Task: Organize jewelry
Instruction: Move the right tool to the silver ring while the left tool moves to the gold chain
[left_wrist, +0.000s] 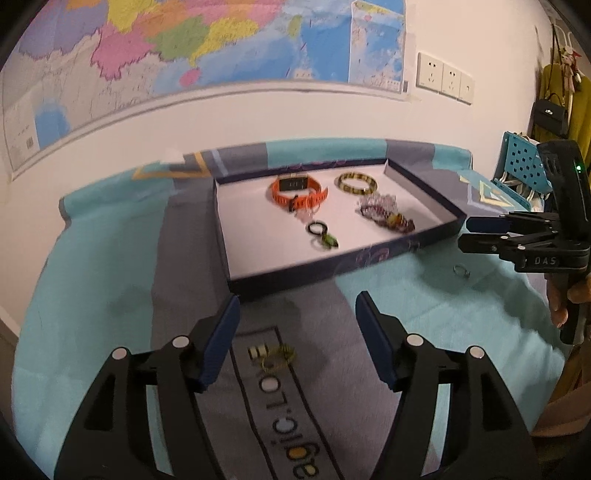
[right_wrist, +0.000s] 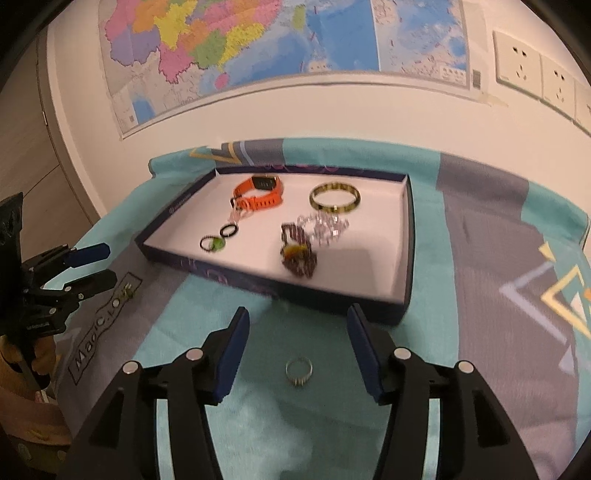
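Your right hand-held gripper (right_wrist: 297, 347) stands spread over 1 light, stiff silver ring (right_wrist: 298, 372); pinch across its band. Left hand-held gripper (left_wrist: 295, 345), also spread, faces a possibly beaded trinket (left_wrist: 273, 356).

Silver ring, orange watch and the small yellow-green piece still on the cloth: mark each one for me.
silver ring (right_wrist: 298, 372): right wrist view, on its band, lying on the cloth.
orange watch (right_wrist: 258, 194): right wrist view, on its strap, inside the box.
yellow-green piece (left_wrist: 273, 356): left wrist view, on its middle, on the cloth.
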